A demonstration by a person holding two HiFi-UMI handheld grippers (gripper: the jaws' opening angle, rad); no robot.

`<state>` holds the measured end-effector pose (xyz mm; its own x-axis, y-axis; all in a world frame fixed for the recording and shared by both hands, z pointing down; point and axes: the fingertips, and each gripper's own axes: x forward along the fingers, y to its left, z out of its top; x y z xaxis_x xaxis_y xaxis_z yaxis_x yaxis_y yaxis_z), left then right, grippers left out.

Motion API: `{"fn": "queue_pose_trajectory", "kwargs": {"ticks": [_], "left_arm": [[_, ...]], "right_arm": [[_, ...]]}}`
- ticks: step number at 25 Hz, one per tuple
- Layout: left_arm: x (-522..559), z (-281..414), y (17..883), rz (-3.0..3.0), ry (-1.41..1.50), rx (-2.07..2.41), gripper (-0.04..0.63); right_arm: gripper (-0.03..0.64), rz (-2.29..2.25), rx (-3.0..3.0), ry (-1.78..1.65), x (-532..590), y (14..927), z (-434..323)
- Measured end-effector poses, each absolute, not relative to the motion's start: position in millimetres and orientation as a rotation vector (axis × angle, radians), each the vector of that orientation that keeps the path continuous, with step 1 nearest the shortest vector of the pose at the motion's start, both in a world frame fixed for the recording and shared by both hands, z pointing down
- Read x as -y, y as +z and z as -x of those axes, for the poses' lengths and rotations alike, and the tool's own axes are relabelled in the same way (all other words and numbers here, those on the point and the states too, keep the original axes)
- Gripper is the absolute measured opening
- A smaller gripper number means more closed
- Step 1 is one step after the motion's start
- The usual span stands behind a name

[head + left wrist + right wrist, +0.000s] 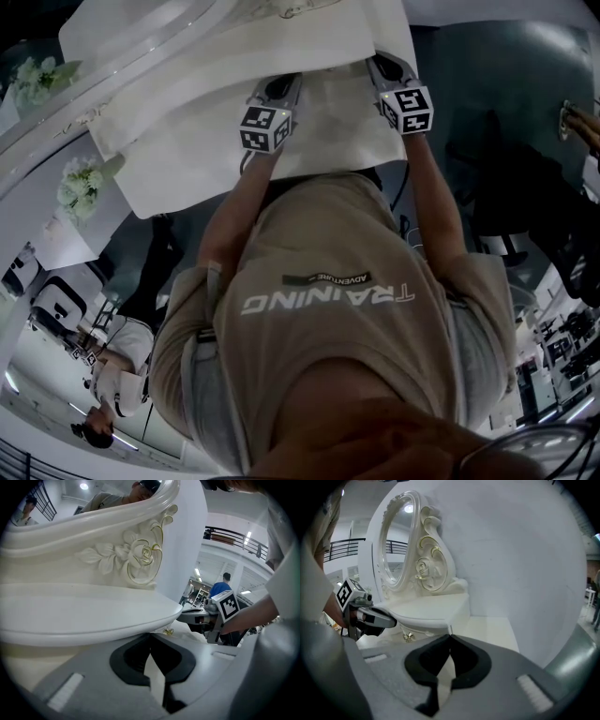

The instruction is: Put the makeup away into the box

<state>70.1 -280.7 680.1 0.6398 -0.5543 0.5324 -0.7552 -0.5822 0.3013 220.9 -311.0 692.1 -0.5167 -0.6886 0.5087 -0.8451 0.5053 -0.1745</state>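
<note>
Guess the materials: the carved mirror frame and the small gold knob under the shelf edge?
Carved mirror frame: painted wood or moulded resin, the look leaves it open. It has a smooth glossy white coat, with thin gold lines tracing the rose and scrolls.
Small knob: probably metal or gold-plated plastic. It shows a shiny gold glint but is too small to settle.

Left gripper, grey with black pads: jaws together at the tips, nothing between them, just under the rounded edge of a white table. Above that edge, a carved white rose relief with gold lines. Small gold knob just beyond the tips. At right, the right gripper, held by a hand.
</note>
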Motion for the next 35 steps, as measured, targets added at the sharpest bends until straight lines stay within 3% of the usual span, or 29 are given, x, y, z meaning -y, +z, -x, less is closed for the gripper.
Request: {"fn": "queue_pose_trajectory", "kwargs": {"ticks": [13, 27, 35], "left_arm": [[214.3, -21.4, 630.0, -2.383, 0.405, 1.026, 0.006], [180.5, 128.0, 512.9, -2.522, 0.166, 1.204, 0.006], [162.5, 199.0, 459.6, -2.666, 0.108, 1.238, 0.006]], "right_arm": [[0.005, -1.076, 2.350, 0.519, 246.7, 666.6, -171.7], [0.004, -0.847, 2.521, 0.346, 171.3, 579.2, 29.4], [0.005, -0.968, 2.574, 0.138, 167.1, 505.4, 108.8]]}}
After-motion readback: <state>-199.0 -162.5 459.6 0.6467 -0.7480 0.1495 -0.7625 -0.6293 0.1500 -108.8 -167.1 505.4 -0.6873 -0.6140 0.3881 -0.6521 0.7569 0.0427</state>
